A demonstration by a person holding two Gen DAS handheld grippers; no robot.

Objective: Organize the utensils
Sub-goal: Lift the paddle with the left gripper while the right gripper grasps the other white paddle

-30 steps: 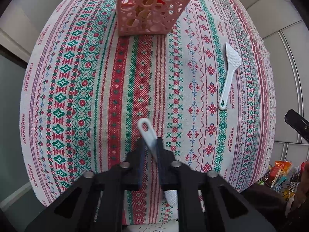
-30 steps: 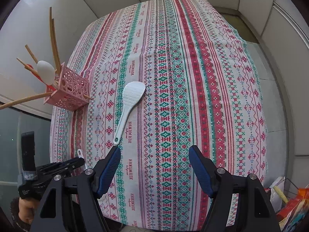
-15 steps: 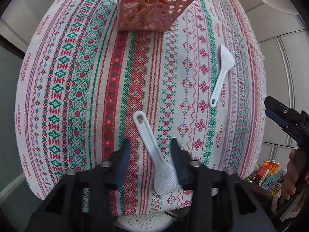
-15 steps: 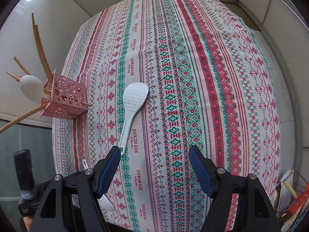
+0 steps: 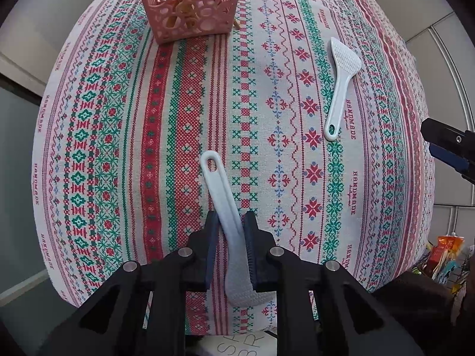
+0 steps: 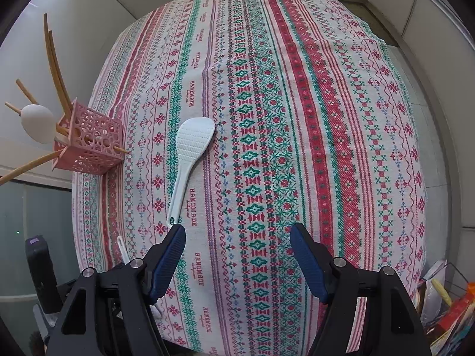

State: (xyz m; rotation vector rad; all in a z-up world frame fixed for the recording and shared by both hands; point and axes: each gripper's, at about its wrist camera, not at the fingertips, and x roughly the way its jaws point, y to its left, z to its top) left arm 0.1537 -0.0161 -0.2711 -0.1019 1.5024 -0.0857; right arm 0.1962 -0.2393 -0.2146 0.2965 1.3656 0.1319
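My left gripper (image 5: pixel 231 222) is shut on the handle of a white rice paddle (image 5: pixel 218 187), whose looped end points toward the pink utensil basket (image 5: pixel 190 3) at the far edge. A second white rice paddle (image 5: pixel 341 86) lies on the patterned tablecloth to the right; it also shows in the right wrist view (image 6: pixel 190 160). My right gripper (image 6: pixel 237 237) is open and empty, just behind that paddle's handle end. The pink basket (image 6: pixel 89 145) holds wooden chopsticks and a white spoon (image 6: pixel 37 123).
The table (image 6: pixel 297 118) is covered by a red, green and white embroidered cloth. Its near edge drops off below both grippers. A rack with colourful packets (image 5: pixel 445 255) stands off the table at the right. Grey walls surround the table.
My left gripper opened around the paddle lying on the cloth half a second ago and has now closed on its handle again. The right gripper moved closer to the second paddle.
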